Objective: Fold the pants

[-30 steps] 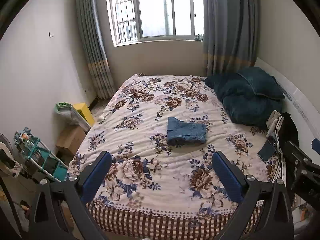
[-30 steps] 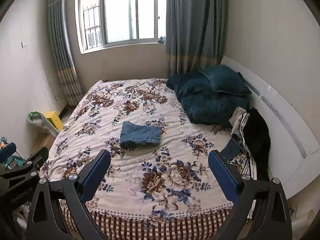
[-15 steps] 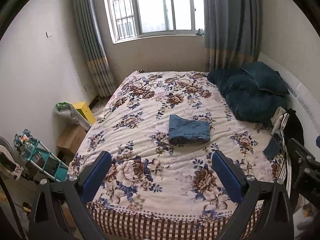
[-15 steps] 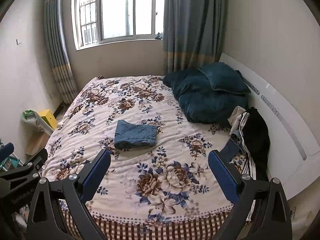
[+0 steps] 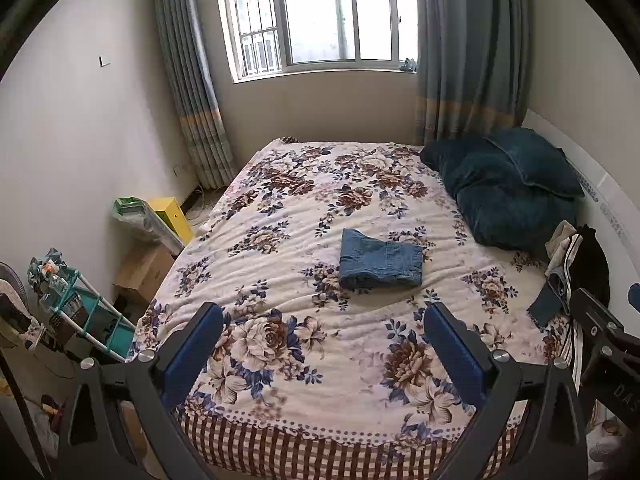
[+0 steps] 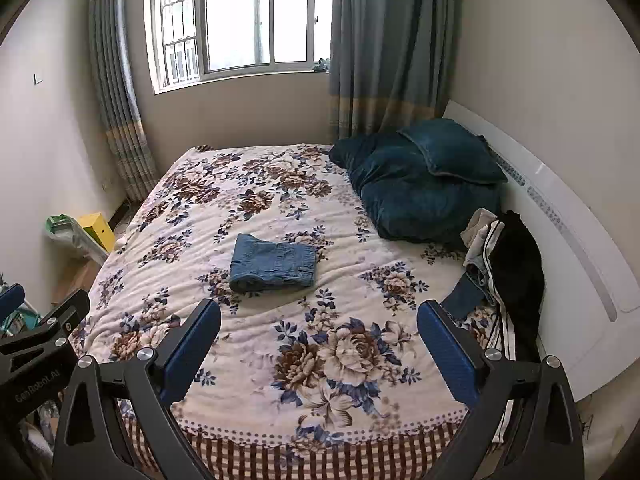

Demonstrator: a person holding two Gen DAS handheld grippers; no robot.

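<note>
The blue denim pants (image 5: pixel 380 260) lie folded into a small rectangle in the middle of the bed with the floral cover (image 5: pixel 312 184); they also show in the right wrist view (image 6: pixel 274 262). My left gripper (image 5: pixel 322 352) is open and empty, held above the bed's near edge, well short of the pants. My right gripper (image 6: pixel 318 348) is open and empty too, at the same near edge. Each gripper shows at the edge of the other's view.
Dark teal pillows (image 6: pixel 424 184) lie at the right by the white headboard (image 6: pixel 568 232). A heap of black and striped clothes (image 6: pixel 508 264) lies at the bed's right edge. A yellow box (image 5: pixel 170 216), cardboard boxes and a teal rack (image 5: pixel 80 312) stand on the left floor.
Both grippers have pulled back and risen a little, so the bed and pants sit lower and farther in view. The folded pants have not moved. Both stay open.
</note>
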